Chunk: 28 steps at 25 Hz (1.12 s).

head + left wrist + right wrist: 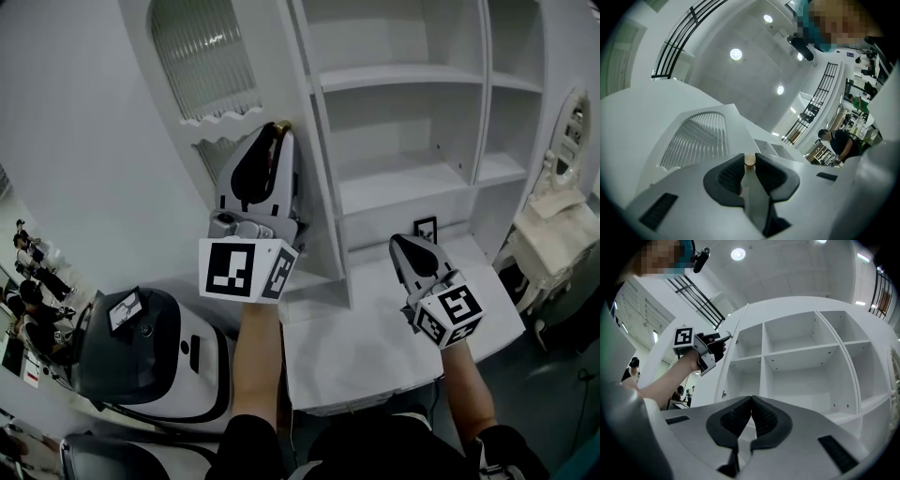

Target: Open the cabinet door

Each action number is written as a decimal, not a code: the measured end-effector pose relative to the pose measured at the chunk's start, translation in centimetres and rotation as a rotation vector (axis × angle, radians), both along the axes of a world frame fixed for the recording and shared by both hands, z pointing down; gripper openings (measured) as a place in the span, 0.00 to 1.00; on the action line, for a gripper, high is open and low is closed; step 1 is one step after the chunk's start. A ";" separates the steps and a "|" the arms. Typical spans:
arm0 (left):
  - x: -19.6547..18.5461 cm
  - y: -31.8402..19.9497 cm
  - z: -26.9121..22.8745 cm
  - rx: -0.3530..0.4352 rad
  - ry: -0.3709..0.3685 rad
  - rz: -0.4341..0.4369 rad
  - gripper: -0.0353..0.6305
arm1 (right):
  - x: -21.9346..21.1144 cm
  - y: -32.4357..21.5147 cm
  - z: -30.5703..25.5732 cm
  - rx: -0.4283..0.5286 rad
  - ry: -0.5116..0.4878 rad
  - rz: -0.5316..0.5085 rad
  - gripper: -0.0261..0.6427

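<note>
backdrop: white cabinet (412, 202), open shelves (403, 77)
door (202, 66): swung wide at left
left gripper (749, 158): jaws clenched on door's brass knob (749, 161)
right gripper (751, 400): jaws closed together

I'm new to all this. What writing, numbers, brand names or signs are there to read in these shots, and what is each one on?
No readable words, numbers or brands anywhere.
Left cube: black-and-white square patterns, no letters.
Right cube: the same kind of pattern.
Card on the cabinet counter: a square pattern, no text.
Tag on the dark-topped machine: too small and blurred to read.
</note>
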<state>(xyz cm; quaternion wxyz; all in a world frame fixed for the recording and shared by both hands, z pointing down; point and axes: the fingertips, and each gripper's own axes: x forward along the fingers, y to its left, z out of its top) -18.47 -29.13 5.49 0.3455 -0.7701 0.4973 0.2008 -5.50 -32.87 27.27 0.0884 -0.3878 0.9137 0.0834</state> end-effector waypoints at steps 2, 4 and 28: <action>-0.2 1.1 0.0 0.005 0.002 0.012 0.18 | -0.5 0.3 0.1 0.001 0.001 -0.011 0.06; -0.2 1.4 0.0 0.005 0.002 0.019 0.18 | -0.7 0.0 0.3 -0.003 0.002 -0.023 0.06; -3.6 6.7 -0.1 0.014 0.062 0.087 0.19 | -6.9 -0.2 0.7 -0.025 0.010 -0.197 0.06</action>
